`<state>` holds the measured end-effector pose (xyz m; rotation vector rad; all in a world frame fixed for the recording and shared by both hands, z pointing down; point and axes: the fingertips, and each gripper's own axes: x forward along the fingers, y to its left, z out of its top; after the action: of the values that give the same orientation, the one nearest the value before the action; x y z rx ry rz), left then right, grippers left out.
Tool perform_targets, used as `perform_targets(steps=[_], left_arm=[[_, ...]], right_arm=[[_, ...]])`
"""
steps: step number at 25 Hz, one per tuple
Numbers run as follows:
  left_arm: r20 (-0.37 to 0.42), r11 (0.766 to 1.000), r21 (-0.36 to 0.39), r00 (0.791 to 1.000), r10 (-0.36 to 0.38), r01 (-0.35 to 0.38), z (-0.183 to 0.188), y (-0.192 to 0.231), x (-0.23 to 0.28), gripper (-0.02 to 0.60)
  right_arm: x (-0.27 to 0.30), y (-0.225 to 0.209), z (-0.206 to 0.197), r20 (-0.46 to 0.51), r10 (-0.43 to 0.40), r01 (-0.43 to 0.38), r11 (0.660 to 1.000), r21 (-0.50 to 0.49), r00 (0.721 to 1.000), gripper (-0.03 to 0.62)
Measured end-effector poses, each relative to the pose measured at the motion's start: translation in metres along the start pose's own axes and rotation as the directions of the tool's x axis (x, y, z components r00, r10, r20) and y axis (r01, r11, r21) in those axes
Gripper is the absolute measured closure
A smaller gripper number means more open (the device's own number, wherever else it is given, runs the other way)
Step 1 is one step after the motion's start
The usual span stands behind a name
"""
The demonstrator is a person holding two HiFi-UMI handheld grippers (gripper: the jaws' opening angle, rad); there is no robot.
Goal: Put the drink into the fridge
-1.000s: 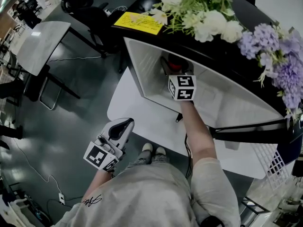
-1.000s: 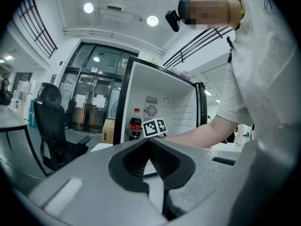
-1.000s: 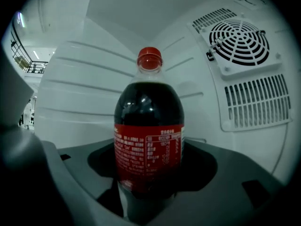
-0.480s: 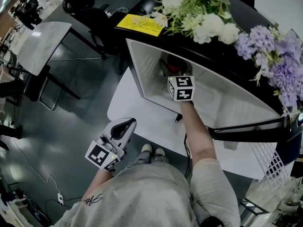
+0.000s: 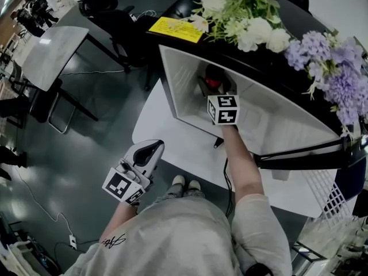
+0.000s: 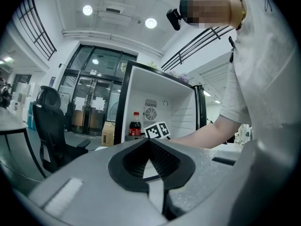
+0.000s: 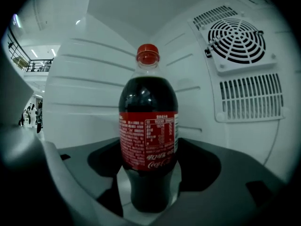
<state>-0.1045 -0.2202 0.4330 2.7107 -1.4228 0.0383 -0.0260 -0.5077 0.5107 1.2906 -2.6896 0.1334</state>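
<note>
A cola bottle [image 7: 148,126] with a red cap and red label stands upright inside the white mini fridge [image 5: 184,91]. My right gripper [image 7: 150,150] reaches into the fridge [image 7: 235,79], and its jaws sit close against both sides of the bottle's lower half. In the head view, only the bottle's red top [image 5: 214,84] shows beyond the right gripper [image 5: 217,94]. My left gripper [image 5: 148,153] hangs low outside, in front of the fridge, jaws together and holding nothing. From the left gripper [image 6: 149,144] view, the bottle [image 6: 135,126] shows inside the open fridge [image 6: 188,112].
The fridge sits on a white table [image 5: 172,137]; its door [image 5: 310,154] stands open to the right. Flowers [image 5: 259,22] and a yellow sheet [image 5: 175,29] lie on the fridge's black top. A black office chair [image 6: 49,126] and a grey desk [image 5: 52,53] stand to the left.
The right gripper's marker cube has shifted slightly back toward me in the fridge opening, the bottle with it. The left gripper has barely moved.
</note>
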Motion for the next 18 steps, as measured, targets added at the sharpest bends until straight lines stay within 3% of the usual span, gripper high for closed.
perform_targets(steps=[18], left_arm=[[0.031, 0.999, 0.013, 0.999, -0.043, 0.043, 0.011, -0.008, 0.003, 0.578]], right_arm=[[-0.052, 0.013, 0.015, 0.058, -0.020, 0.019, 1.000, 0.010, 0.998, 0.275]])
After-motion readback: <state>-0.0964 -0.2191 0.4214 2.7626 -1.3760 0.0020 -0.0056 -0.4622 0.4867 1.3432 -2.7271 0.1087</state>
